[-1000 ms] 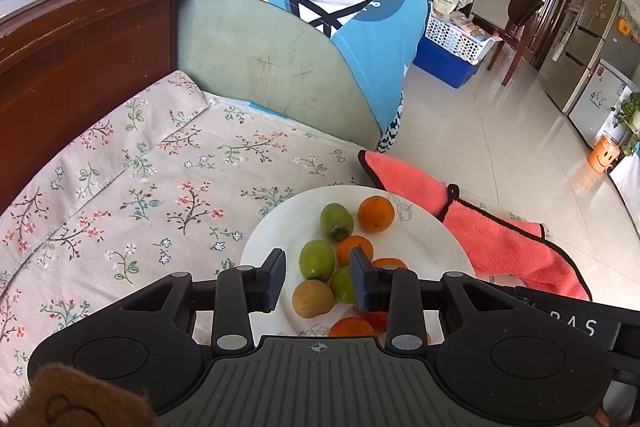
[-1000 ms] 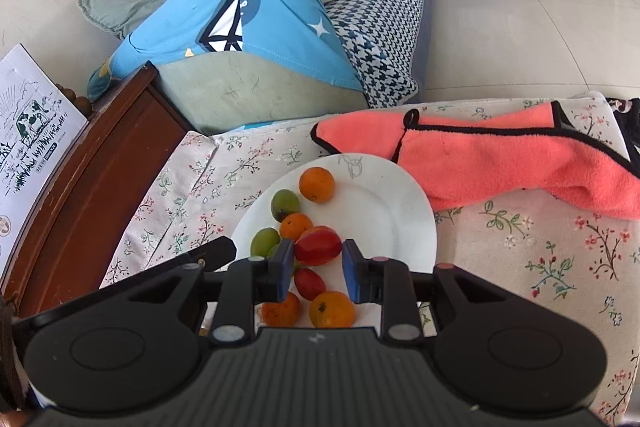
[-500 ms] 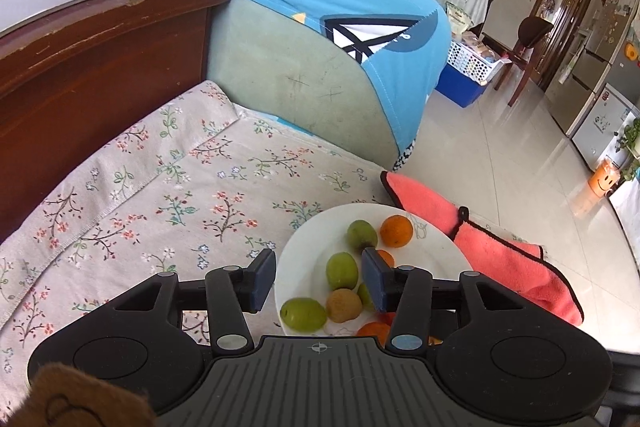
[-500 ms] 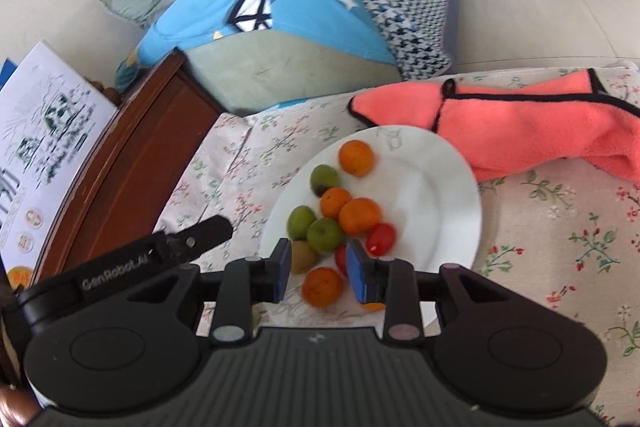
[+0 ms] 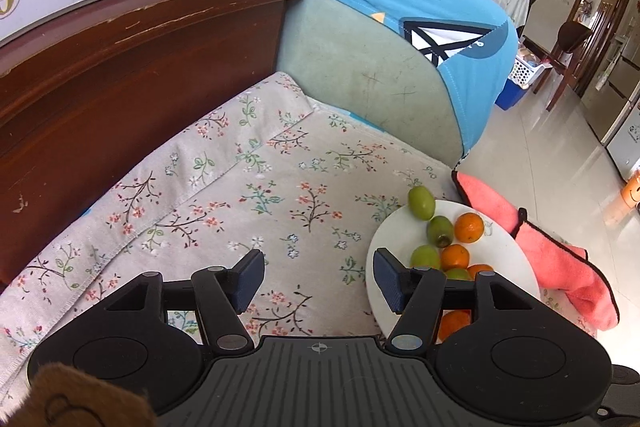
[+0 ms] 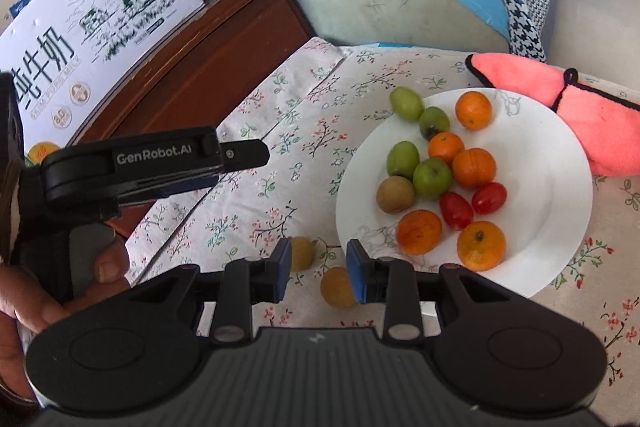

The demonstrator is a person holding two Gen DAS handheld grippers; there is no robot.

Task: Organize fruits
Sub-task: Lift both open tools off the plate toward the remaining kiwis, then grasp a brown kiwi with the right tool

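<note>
Fruits [image 6: 440, 179] lay mostly on a white plate [image 6: 560, 227] on the floral cloth [image 5: 240, 195] of the desk; one green fruit [image 6: 406, 103] sat at the plate's far-left rim, and two yellowish fruits [image 6: 336, 287] lay on the cloth near-left of the plate. Left tool [image 5: 318, 281], jaws opening, stood empty left of the plate. Right tool [image 6: 318, 273] stood narrow, gripping nothing, over the yellowish fruits.

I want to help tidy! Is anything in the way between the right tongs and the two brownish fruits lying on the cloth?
Nothing visible is. The right tongs hang open right by them: the farther brownish fruit peeks out beside the left pad, the nearer brownish fruit beside the right pad, on flowered cloth.
</note>
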